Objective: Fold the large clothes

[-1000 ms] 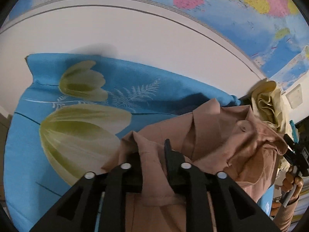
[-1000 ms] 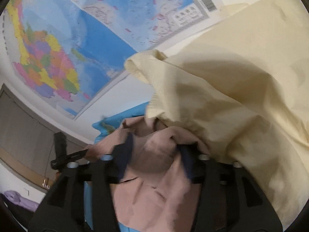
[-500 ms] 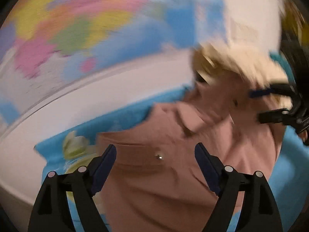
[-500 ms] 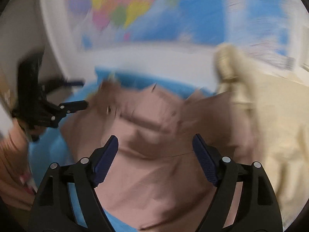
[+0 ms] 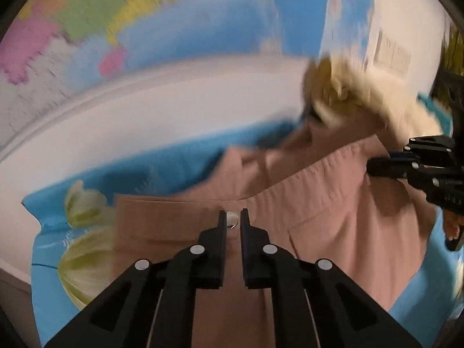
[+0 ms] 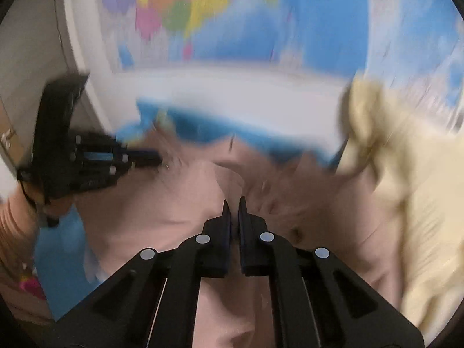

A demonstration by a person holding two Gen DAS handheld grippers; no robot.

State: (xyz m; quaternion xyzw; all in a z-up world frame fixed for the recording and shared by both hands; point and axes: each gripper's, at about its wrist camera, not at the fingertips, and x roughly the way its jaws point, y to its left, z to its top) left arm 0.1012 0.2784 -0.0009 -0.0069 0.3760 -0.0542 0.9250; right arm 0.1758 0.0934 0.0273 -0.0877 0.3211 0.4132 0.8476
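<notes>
A dusty-pink shirt [image 5: 319,208] lies spread on a blue cloth with pale tulips [image 5: 87,208]. My left gripper [image 5: 232,220] is over its left part, jaws nearly closed with a narrow gap at a shiny button [image 5: 231,221]; no cloth shows between them. My right gripper [image 6: 234,206] is over the pink shirt [image 6: 174,208] too, jaws nearly together and empty. Each gripper shows in the other's view, the right one [image 5: 406,162] at the right edge and the left one [image 6: 139,156] at the left. Both views are blurred.
A cream garment [image 5: 362,101] is bunched at the back right; it also shows in the right wrist view [image 6: 406,174]. A coloured wall map [image 5: 145,29] hangs behind a white ledge [image 5: 145,116].
Both grippers let go of the pink shirt, opened wide over it, and have now closed to a narrow gap. The shirt has dropped flat onto the blue cloth.
</notes>
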